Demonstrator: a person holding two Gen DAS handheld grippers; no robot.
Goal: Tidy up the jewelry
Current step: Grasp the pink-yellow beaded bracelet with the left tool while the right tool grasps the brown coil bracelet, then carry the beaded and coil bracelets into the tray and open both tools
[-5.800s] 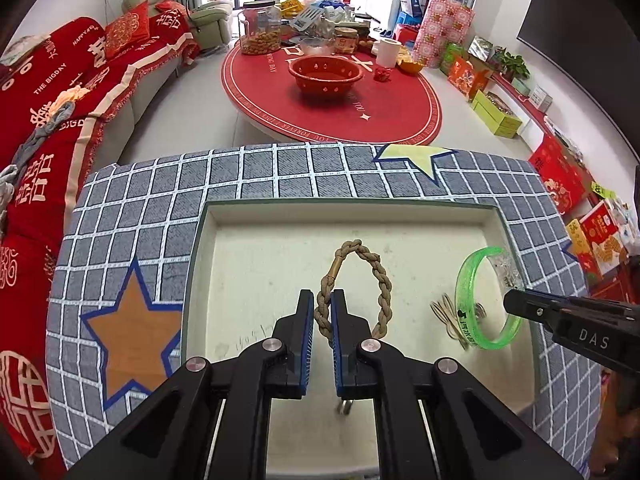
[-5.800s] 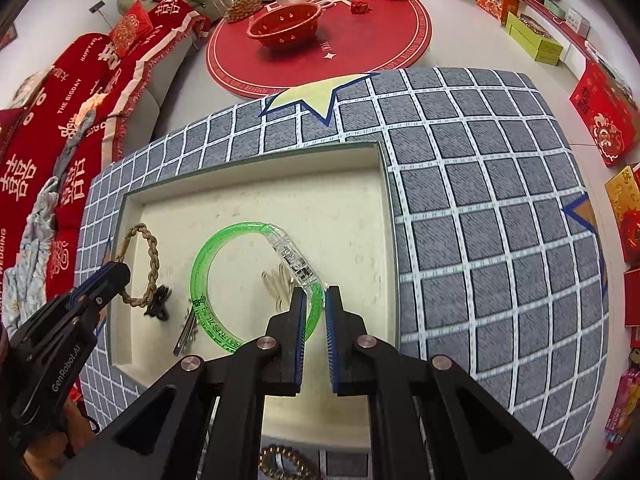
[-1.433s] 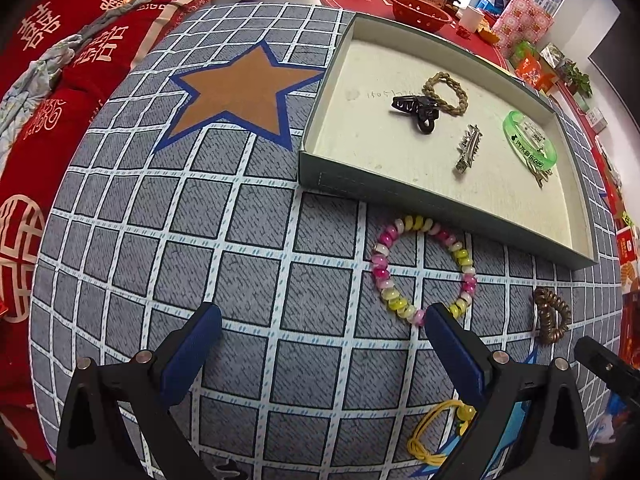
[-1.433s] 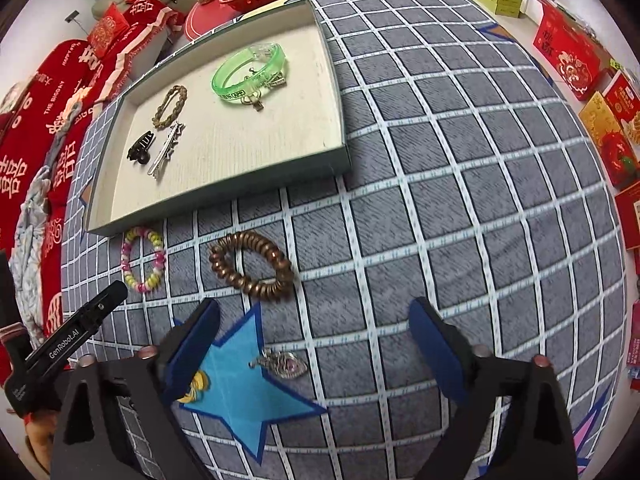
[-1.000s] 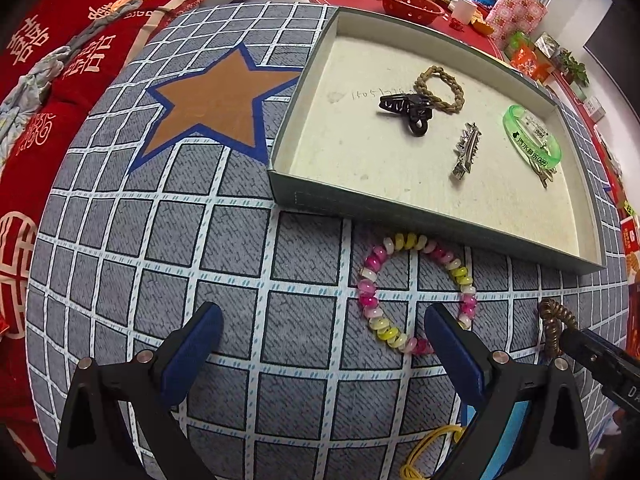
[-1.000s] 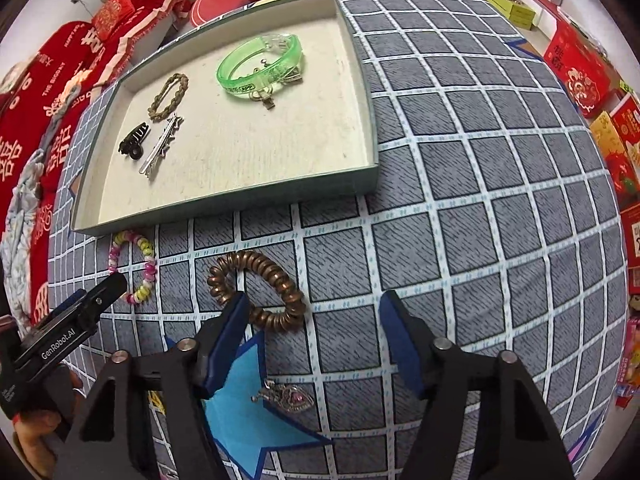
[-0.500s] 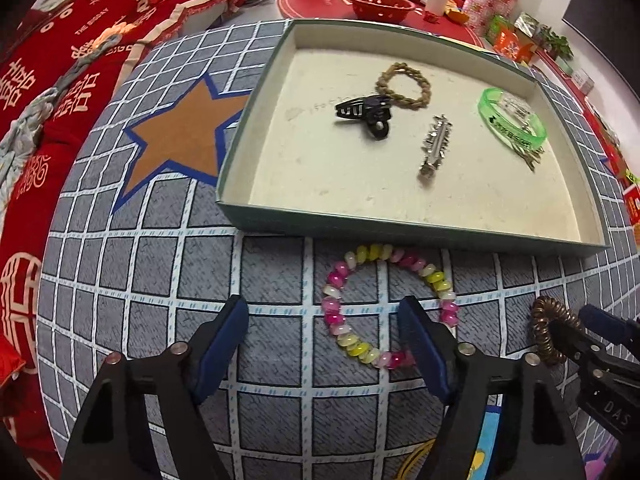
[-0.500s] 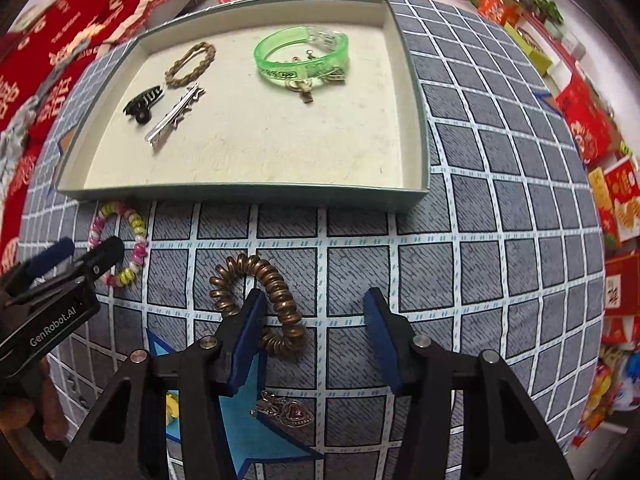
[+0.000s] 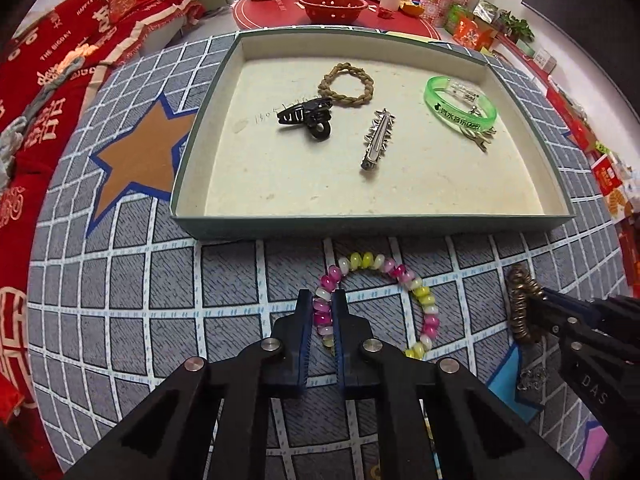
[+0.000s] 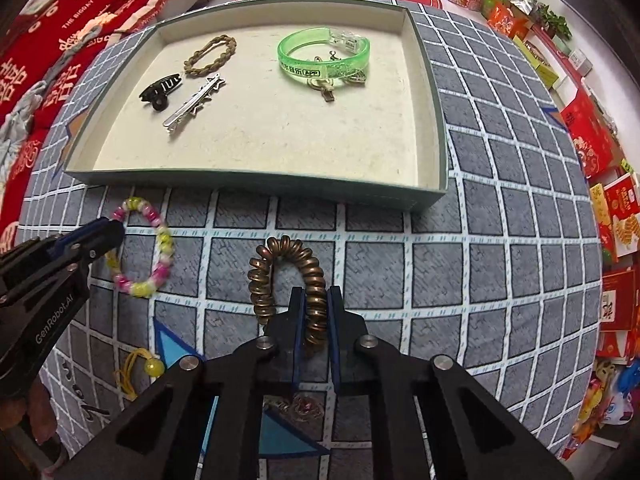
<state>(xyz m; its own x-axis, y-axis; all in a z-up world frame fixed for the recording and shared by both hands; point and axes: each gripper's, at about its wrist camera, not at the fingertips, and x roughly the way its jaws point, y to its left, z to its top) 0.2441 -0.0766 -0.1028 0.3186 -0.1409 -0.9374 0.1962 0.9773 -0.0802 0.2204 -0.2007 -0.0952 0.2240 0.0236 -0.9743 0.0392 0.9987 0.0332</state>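
A: Both sets of jaws stood spread a second ago; they have just been closing, each with a piece between them. I also slid both hands up toward the tray.

B: Start from the left. What is where?

A: My left gripper [image 9: 320,312] now pinches the bead bracelet [image 9: 376,304] on its nine o'clock side. Those beads lie on the cloth [image 9: 140,300], just short of the tray's [image 9: 360,226] near wall. I took the side of the loop so the rest can hang free when I lift.

B: And the right?

A: My right gripper [image 10: 314,316] is pressed onto the coil band [image 10: 286,276] at about five o'clock of its loop, squeezing the spiral flat. It too lies on the cloth, near the tray wall.

B: What is already in the tray?

A: From nine o'clock across: a black claw clip [image 9: 306,118], a braided loop [image 9: 346,84] toward twelve, a silver clip [image 9: 378,140] at centre, and a green bangle [image 9: 460,106] at two o'clock with a small charm touching it. They sit spread apart, so I judge the open floor at six o'clock is meant for these two.

B: Anything left out?

A: A yellow cord [image 10: 138,368] and a pendant [image 10: 304,404] wait behind my fingers.
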